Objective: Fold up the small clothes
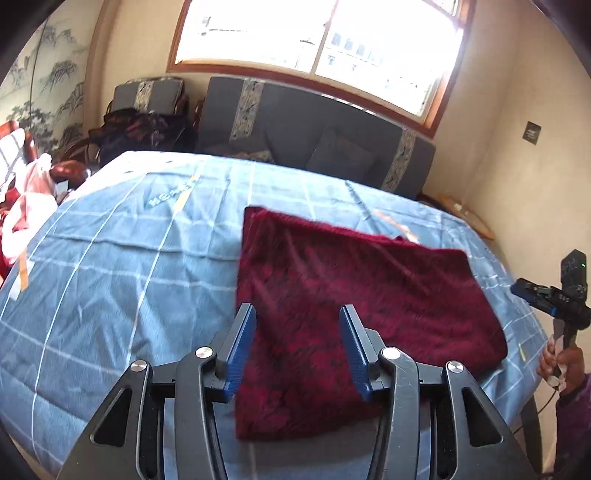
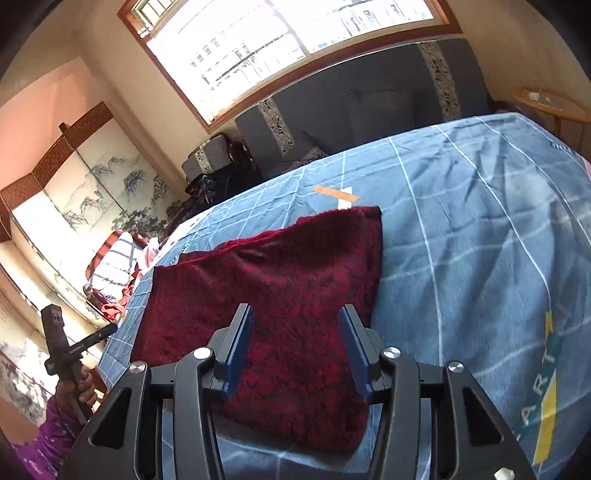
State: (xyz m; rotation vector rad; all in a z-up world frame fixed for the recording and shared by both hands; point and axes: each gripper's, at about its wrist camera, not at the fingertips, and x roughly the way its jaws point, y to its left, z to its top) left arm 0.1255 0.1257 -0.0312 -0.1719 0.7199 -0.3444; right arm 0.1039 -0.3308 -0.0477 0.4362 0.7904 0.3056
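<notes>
Left gripper: jaws spread partway, blue pads apart, nothing pinched between them. Hung above the red cloth, not touching it. Right gripper: jaws spread the same way, holding nothing, also above the cloth.

Red cloth, fuzzy with dark marks, lay flat and folded on the bed, near its front edge. Seen between both pairs of jaws. One folded layer on top, with an edge line running near the far side.

Bed covered with a blue sheet with thin white lines. Some wrinkles in it. Bits of orange tape stuck on the sheet just past the cloth's far corner. Yellow and green letters printed on the sheet at the right in the right wrist view.

A hand in a purple sleeve gripped the handle of the other tool at the right edge of the left wrist view.

Behind the bed, a grey sofa with patterned strips and a cushion. Above it, a big bright window with a brown wooden frame. A wall picture of mountains at the left. A pile of clothes beside the bed on that side.
</notes>
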